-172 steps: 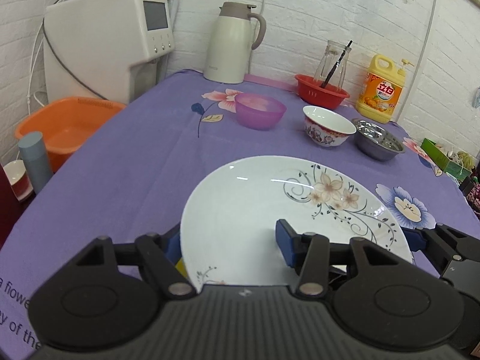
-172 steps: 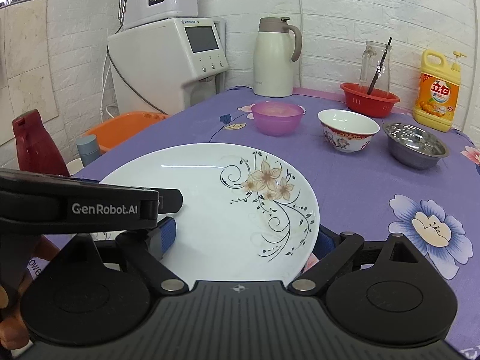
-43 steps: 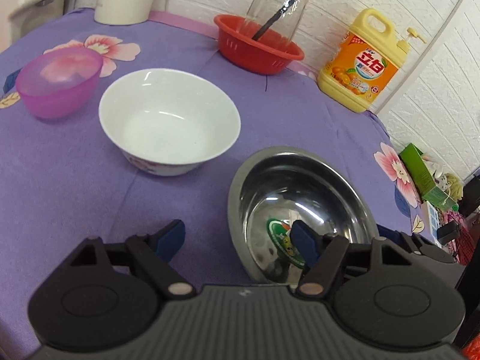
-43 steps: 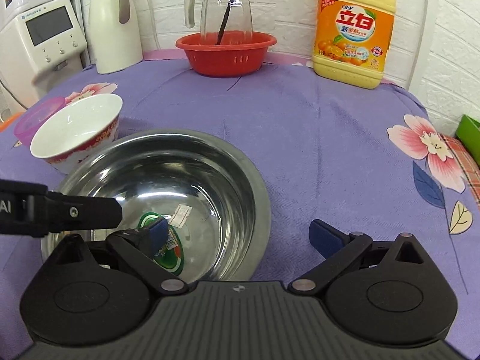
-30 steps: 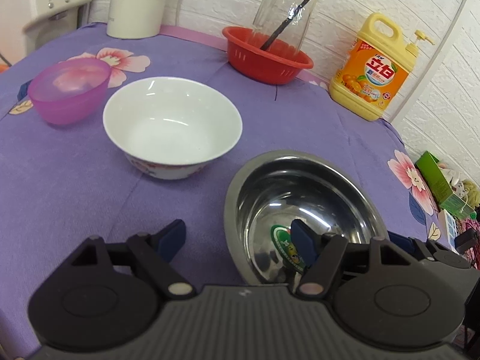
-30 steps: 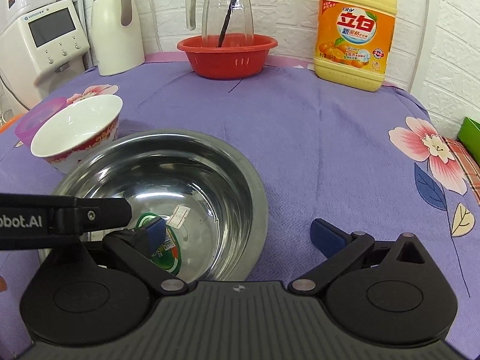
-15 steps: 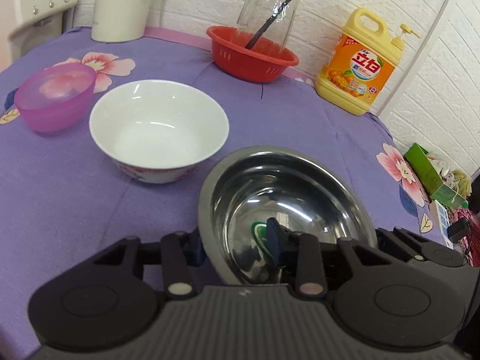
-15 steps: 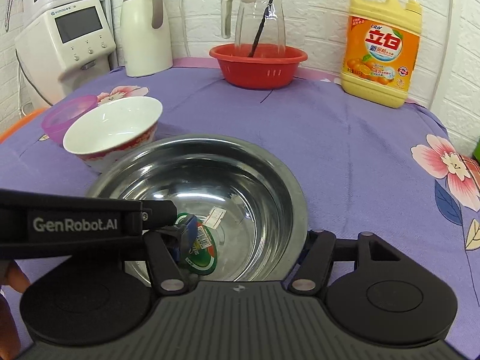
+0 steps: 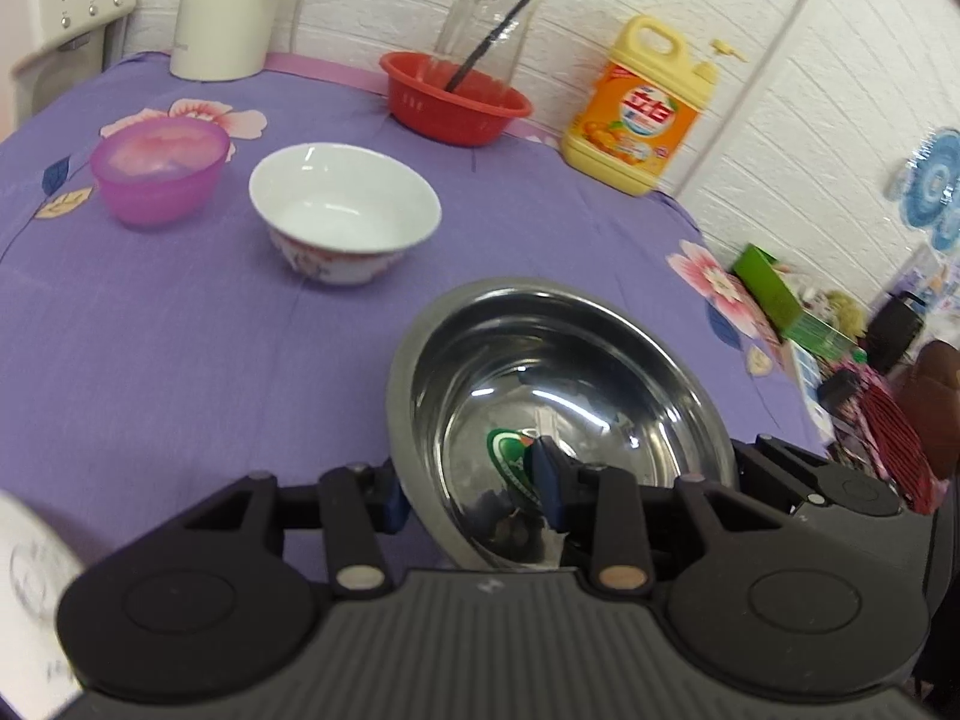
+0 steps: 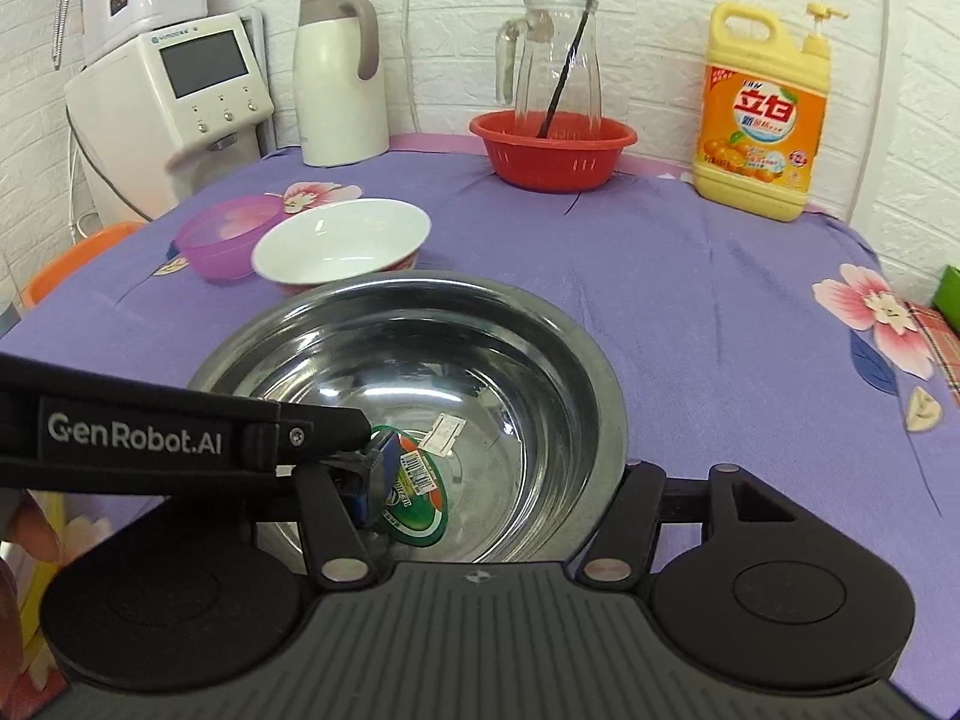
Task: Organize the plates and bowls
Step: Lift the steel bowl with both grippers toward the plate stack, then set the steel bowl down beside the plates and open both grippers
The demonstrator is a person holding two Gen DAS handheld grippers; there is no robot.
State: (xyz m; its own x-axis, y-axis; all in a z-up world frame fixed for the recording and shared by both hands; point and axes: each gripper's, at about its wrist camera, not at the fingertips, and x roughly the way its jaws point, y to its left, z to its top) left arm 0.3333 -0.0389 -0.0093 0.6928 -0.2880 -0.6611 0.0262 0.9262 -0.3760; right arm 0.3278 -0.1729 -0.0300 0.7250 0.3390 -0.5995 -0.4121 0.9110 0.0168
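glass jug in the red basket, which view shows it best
The right wrist view: the glass jug stands sharp and whole, handle and dark stick visible, in the red basket. The left wrist view shows it smaller, blurred, its handle not visible.

- At the back of your table a red basket [image 10: 552,153] sits on the purple cloth [image 10: 690,300], with a glass jug [image 10: 555,69] standing in it and a dark stick [image 10: 567,60] leaning inside the jug.
- To its right you have a yellow detergent bottle [image 10: 762,114] by the white brick wall [image 10: 654,12].
- To the left of the basket stands a white thermos [image 10: 339,78].
- Further left, off the table, you see a white dispenser [image 10: 174,102] with a screen and buttons.
- An orange basin [image 10: 66,264] shows at your left edge, below table level.
- In your left view, a green box [image 9: 765,288] lies past the table's right edge among blurred clutter.
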